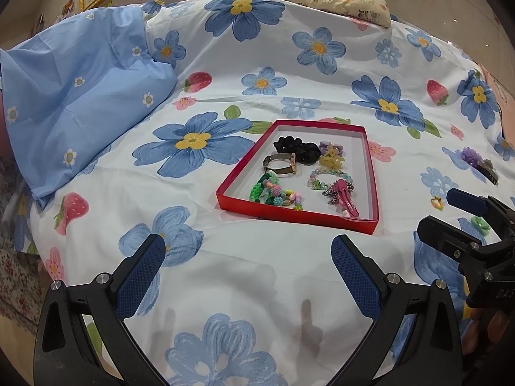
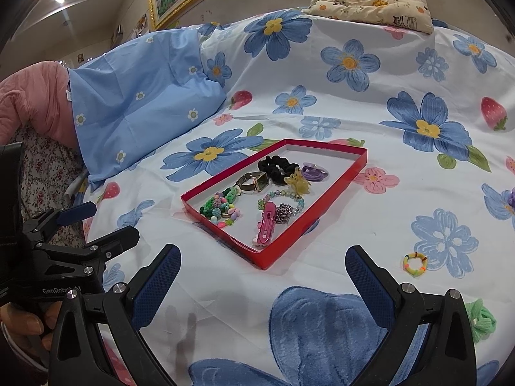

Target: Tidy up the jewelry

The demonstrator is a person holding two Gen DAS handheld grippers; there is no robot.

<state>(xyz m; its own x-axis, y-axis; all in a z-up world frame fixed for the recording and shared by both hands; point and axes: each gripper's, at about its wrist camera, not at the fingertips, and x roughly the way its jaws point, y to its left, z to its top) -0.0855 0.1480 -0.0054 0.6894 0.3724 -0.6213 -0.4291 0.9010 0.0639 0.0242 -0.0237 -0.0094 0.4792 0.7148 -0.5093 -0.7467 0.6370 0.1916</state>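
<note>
On the bed, red tray (image 1: 370, 167) holds black scrunchie (image 1: 294, 148), watch (image 1: 279, 164), pink clip (image 1: 346, 197). Left tongs (image 1: 248, 276) and right tongs (image 2: 262, 284) both spread apart, empty. Multicolour hair tie (image 2: 415, 263) lies outside tray.

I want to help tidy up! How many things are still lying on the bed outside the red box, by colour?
Purple: 1, the flower clip
Green: 1, the scrunchie
Rainbow: 1, the little hair ring
Total: 3
</note>
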